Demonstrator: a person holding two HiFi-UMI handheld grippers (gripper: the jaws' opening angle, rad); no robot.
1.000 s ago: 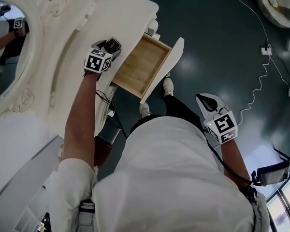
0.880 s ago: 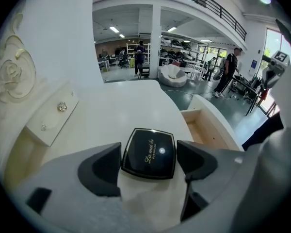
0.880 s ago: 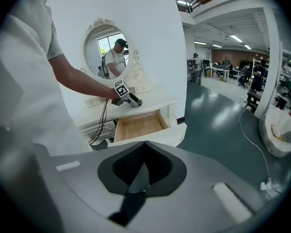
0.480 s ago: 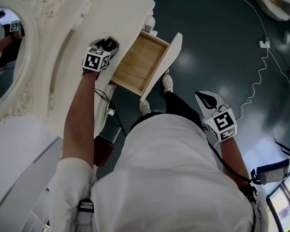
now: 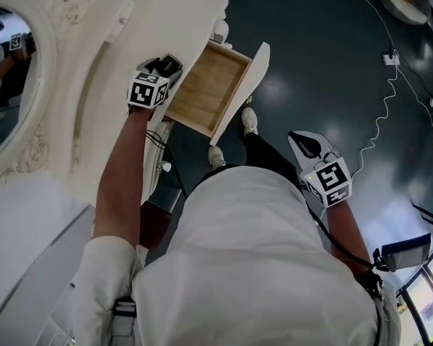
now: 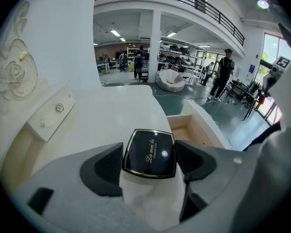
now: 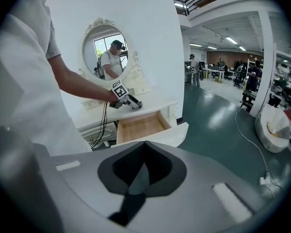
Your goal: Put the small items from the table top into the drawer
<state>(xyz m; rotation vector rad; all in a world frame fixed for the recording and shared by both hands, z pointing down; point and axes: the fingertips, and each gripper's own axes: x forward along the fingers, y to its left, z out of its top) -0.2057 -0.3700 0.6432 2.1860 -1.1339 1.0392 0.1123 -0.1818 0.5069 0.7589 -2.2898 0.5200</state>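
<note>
A black square compact [image 6: 148, 147] with gold script on its lid sits between the two jaws of my left gripper [image 6: 149, 154], which is shut on it. In the head view the left gripper [image 5: 164, 68] hovers over the edge of the white dressing table top [image 5: 123, 56], just left of the open wooden drawer [image 5: 206, 89], whose inside looks bare. From the right gripper view, the same drawer [image 7: 141, 125] stands pulled out below the left gripper [image 7: 131, 102]. My right gripper [image 5: 307, 144] hangs shut and holding nothing over the dark floor at the person's right side.
An oval mirror [image 5: 3, 85] in an ornate white frame stands behind the table top. A small white box with knobs [image 6: 51, 115] sits at the table's back. A white cable [image 5: 386, 114] trails over the floor. A white beanbag [image 7: 276, 125] lies far right.
Almost nothing: the left gripper keeps the compact beside the drawer, and the right gripper has drifted slightly upward in the head view.
</note>
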